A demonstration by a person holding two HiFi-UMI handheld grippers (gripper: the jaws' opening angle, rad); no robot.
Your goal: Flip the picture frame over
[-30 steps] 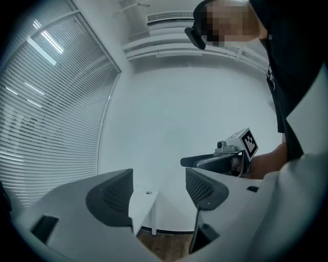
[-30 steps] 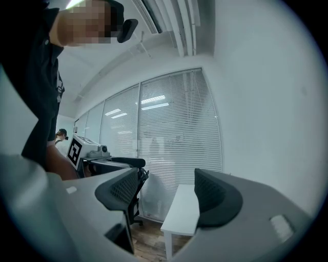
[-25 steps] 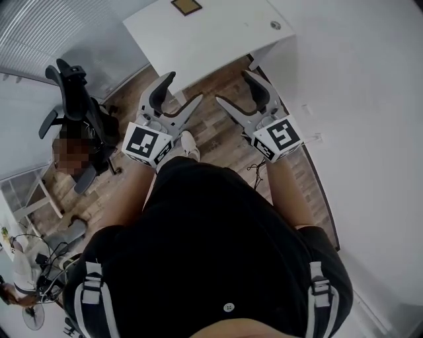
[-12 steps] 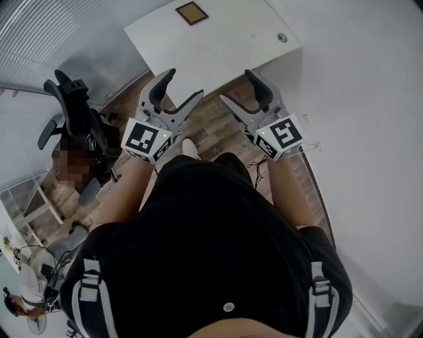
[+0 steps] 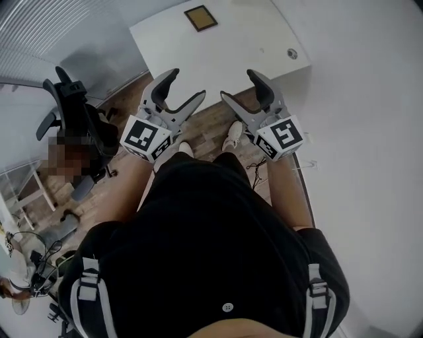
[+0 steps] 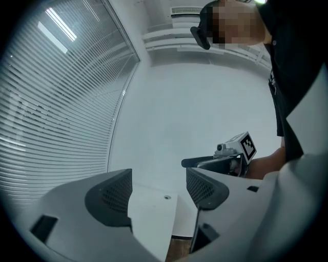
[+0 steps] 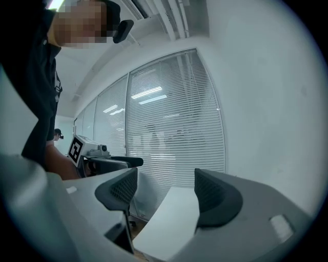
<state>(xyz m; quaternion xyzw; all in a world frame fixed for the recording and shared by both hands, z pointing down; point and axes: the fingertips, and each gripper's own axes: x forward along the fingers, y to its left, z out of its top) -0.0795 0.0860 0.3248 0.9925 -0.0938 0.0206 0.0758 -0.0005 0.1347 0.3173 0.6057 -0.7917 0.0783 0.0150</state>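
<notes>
White table (image 5: 244, 49) — brown picture frame (image 5: 200, 18), office chair (image 5: 71, 105)

Smooth matt white table (image 5: 241, 56), wood-plank floor (image 5: 210, 125), brown wooden-looking picture frame (image 5: 200, 18).

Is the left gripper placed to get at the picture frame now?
Probably not yet: the left gripper hangs open by the near edge of the table; the picture frame lies at the far side. Nothing blocks the path.
</notes>
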